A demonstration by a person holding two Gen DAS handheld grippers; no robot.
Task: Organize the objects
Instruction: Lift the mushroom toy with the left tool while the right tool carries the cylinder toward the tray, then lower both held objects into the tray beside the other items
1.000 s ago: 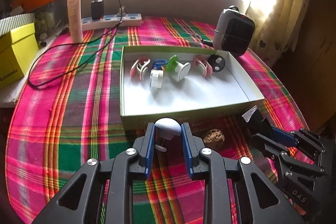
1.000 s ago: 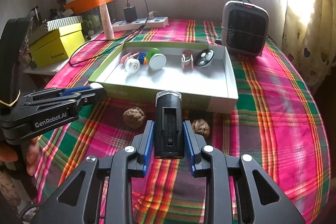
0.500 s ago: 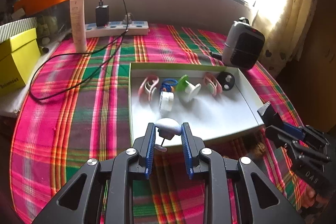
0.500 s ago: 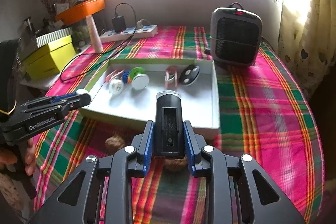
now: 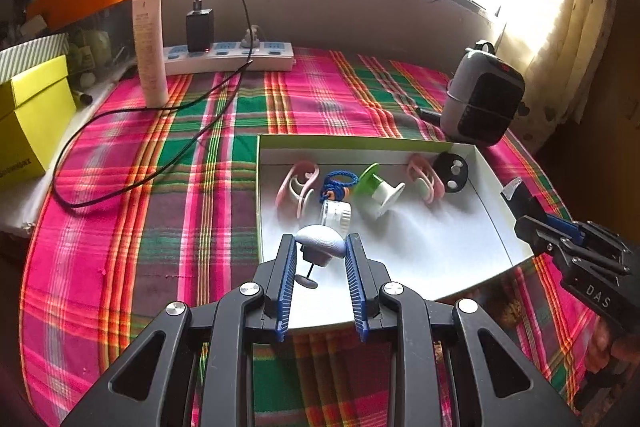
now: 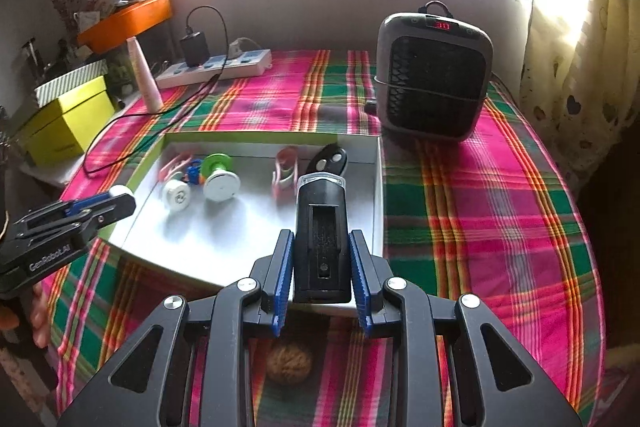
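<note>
Left hand-held gripper point(image 5: 320, 253) clamped on a grey mushroom-shaped knob point(image 5: 320, 241), right hand-held gripper point(image 6: 321, 259) clamped on a black rectangular device point(image 6: 320, 227), both above the white tray point(image 5: 494, 205).

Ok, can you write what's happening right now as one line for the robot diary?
left gripper: shut on grey knob | right gripper: shut on black device | both: above white tray

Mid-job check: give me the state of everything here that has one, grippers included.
Left gripper: shut on grey knob, over the box.
Right gripper: shut on black device, upright.
Box: open, partly filled.
Green spool: lying on its side.
Heater: display lit.
Charger: plugged into power strip.
</note>
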